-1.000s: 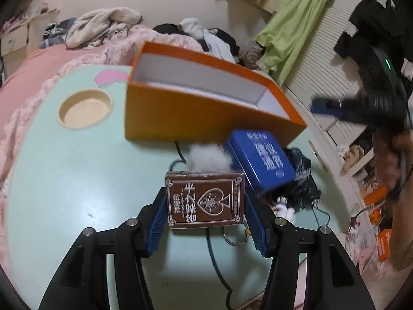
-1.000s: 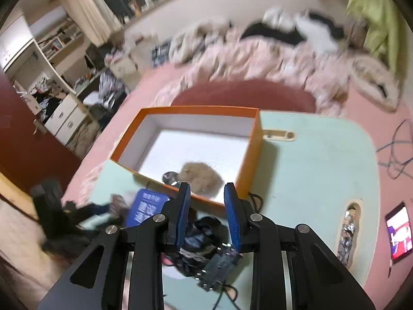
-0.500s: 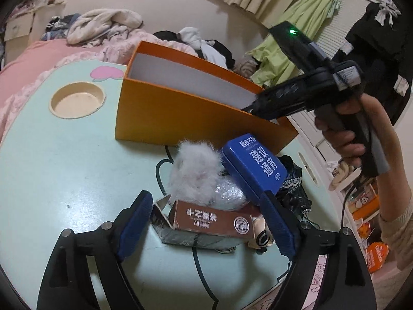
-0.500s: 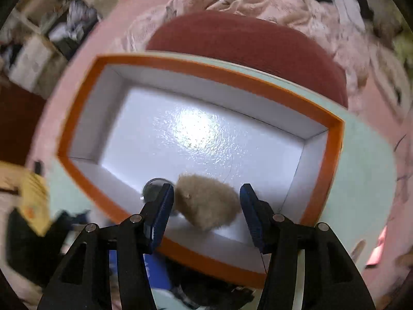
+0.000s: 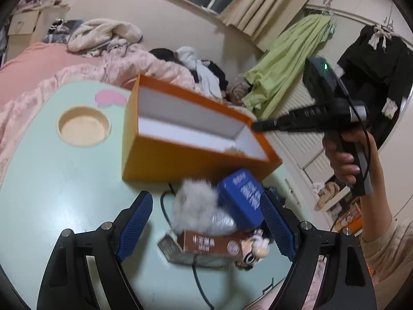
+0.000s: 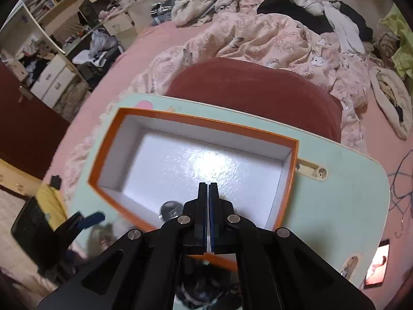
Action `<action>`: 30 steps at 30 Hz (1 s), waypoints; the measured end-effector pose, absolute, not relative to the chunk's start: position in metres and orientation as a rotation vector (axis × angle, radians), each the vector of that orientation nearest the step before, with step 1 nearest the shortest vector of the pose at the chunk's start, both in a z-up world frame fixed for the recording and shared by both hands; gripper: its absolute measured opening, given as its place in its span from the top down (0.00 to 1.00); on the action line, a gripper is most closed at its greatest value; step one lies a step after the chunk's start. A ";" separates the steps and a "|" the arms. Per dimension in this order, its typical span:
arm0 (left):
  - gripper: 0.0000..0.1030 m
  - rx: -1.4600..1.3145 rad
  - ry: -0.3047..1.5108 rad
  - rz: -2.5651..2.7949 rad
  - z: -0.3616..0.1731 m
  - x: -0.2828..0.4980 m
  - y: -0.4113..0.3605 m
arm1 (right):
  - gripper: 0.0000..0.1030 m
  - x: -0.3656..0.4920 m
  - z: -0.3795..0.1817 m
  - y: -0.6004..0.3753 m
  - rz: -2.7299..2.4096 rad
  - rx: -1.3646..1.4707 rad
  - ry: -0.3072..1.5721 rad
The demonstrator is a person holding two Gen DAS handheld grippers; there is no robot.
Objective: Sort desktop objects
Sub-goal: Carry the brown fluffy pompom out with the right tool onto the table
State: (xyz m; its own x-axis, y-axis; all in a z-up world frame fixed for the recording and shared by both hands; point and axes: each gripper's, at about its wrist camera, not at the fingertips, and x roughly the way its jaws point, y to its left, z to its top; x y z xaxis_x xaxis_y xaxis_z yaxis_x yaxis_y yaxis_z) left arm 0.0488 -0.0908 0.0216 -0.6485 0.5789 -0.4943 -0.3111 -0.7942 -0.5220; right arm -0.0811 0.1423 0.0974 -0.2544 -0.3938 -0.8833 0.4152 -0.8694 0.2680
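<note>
An orange box with a white inside stands on the mint table; it also shows in the right wrist view. My left gripper is open above a pile: a grey fluffy ball, a blue tin, a brown card box and a small figure. My right gripper is shut and empty over the box's near wall. It also shows in the left wrist view. A round metal thing lies inside, partly hidden.
A round cup hole sits in the table at the left. A black cable runs toward the table's front edge. A red cushion and a pink bed with clothes lie beyond the table. A phone lies at the right.
My left gripper let go of the brown card box, opened wide and now hangs above the pile. My right gripper moved over the orange box, opened, then shut; the tan fluffy ball is hidden now.
</note>
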 end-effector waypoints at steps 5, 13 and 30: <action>0.18 -0.859 -0.610 2.391 0.035 0.043 -0.096 | 0.64 -0.090 0.075 0.112 -1.957 1.713 0.062; 0.18 -0.847 -0.556 2.376 0.045 0.043 -0.091 | 0.69 -0.111 0.031 0.091 -2.082 1.824 0.331; 0.18 -1.019 -0.453 2.297 0.070 -0.001 -0.067 | 0.76 -0.056 0.127 0.149 -2.184 1.274 -0.095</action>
